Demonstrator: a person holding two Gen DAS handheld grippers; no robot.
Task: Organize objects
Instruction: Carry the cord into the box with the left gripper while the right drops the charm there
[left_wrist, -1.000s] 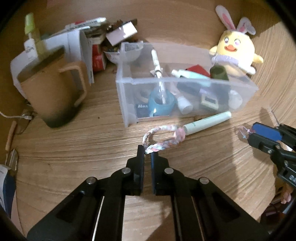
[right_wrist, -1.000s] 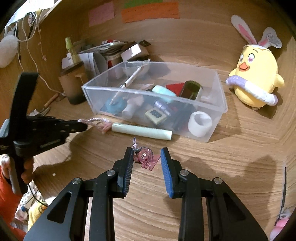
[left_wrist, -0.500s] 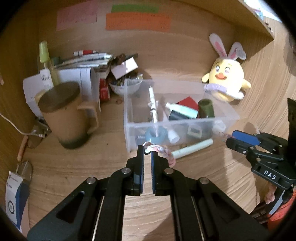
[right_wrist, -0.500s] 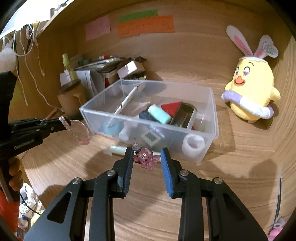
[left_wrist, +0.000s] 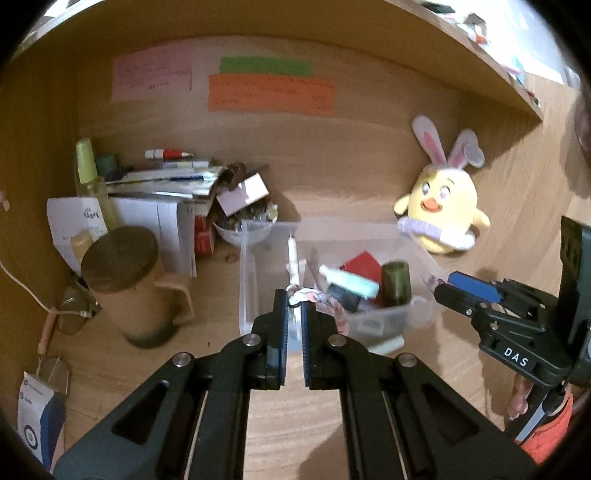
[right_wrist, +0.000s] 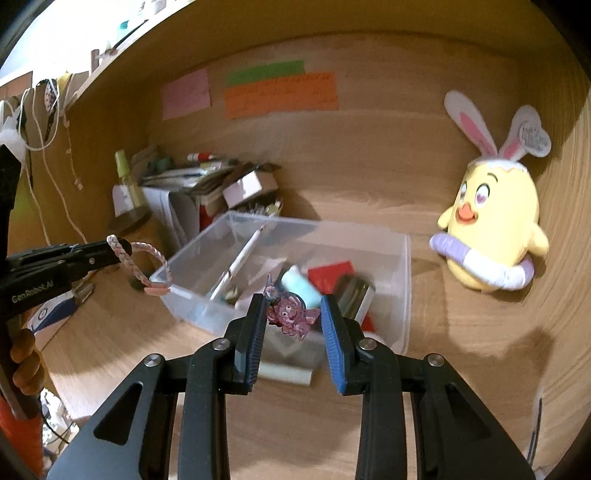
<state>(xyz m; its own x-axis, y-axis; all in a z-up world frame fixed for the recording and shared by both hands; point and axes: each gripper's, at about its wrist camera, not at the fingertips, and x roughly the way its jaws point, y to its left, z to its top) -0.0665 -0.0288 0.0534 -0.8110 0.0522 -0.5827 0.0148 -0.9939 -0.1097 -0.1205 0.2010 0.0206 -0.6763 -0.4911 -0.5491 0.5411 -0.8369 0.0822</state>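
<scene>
My left gripper (left_wrist: 293, 301) is shut on a pink and white braided bracelet (left_wrist: 321, 301), held in the air in front of the clear plastic bin (left_wrist: 247, 280). In the right wrist view the bracelet (right_wrist: 147, 258) hangs from the left gripper (right_wrist: 118, 247) just left of the bin (right_wrist: 404, 295). My right gripper (right_wrist: 293, 310) is shut on a pink translucent charm (right_wrist: 291, 314), lifted above the bin's near edge. The bin holds a pen, a mint tube, a red item and a dark jar.
A yellow bunny-eared plush (right_wrist: 491, 229) stands right of the bin. A lidded brown mug (left_wrist: 129, 284), stacked papers and boxes (left_wrist: 166, 192) and a small bowl (left_wrist: 245, 229) crowd the back left. A mint tube (right_wrist: 284, 373) lies on the desk before the bin.
Both grippers have lifted off the desk with their items. The bracelet has left the desk surface and now hangs by the bin; the charm has risen to the bin's front edge.
</scene>
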